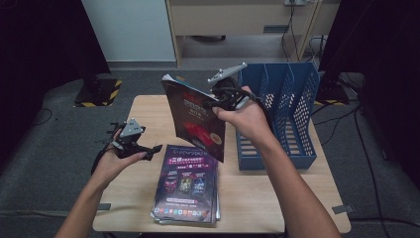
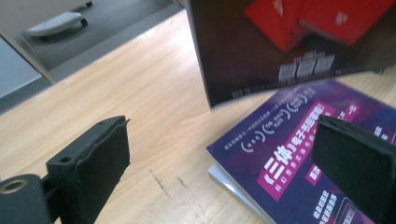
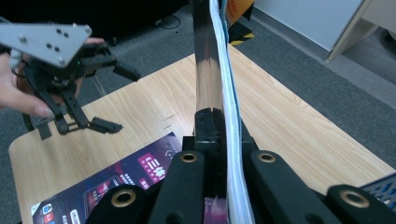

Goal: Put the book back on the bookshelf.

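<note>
High view: your right gripper (image 1: 214, 101) is clamped on a dark magazine (image 1: 195, 116) with red cover art, held upright above the worktop (image 1: 148, 109), just left of the blue file rack (image 1: 287, 109). A stack of purple-covered magazines (image 1: 187, 183) lies flat on the worktop below it. Your left gripper (image 1: 148, 148) is released, nothing in it, low over the worktop just left of the stack.

Left gripper view: jaws wide apart, nothing between them. The top of the stack (image 2: 303, 154) lies ahead on the right; the held magazine's (image 2: 280, 42) lower edge hangs above it.

Right gripper view: jaws are closed on the magazine's (image 3: 219, 79) edge, pages seen edge-on and vertical. Your left gripper (image 3: 112, 100) shows farther off, open, over the worktop's (image 3: 289, 121) left part, near the stack (image 3: 116, 186).
</note>
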{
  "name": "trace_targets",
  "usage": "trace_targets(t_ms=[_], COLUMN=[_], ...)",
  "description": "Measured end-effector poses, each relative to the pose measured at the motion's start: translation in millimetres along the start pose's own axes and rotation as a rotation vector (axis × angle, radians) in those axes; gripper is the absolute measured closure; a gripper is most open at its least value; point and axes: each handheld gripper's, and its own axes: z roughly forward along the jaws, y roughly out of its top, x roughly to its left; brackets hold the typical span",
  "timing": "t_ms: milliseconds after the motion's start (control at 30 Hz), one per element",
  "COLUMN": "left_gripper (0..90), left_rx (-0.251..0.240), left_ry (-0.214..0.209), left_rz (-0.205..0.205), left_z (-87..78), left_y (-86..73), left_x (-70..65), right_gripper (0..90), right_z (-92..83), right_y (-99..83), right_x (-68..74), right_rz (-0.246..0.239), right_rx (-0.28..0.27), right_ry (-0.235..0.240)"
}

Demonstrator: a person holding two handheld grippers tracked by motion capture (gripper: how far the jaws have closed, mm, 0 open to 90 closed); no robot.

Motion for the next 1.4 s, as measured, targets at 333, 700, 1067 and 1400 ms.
trace_targets(t_ms=[333, 700, 1067, 1400], left_gripper=[4.0, 4.3, 4.4, 4.4], left_rx=[0.012, 0.037, 0.050, 0.050], left_ry=[0.004, 0.007, 0.011, 0.015], left_rz=[-0.045, -0.081, -0.078, -0.087], left_z=[10.4, 18.8, 17.0, 14.8], left_y=[-28.7, -52.8, -60.4, -63.6], left_x=[-7.2, -7.5, -10.7, -8.4], right_gripper=[87.4, 87.3, 87.3, 87.3], right_z=[-6.1, -15.4, -13.6, -12.8], right_y=[-0.7, -0.8, 1.3, 5.2], right_x=[-4.3, -4.5, -6.4, -21.1], right_rz=[0.022, 0.037, 0.005, -0.055], right_rx=[-0.021, -0.027, -0.028, -0.039], right_ry=[-0.009, -0.020, 0.020, 0.109])
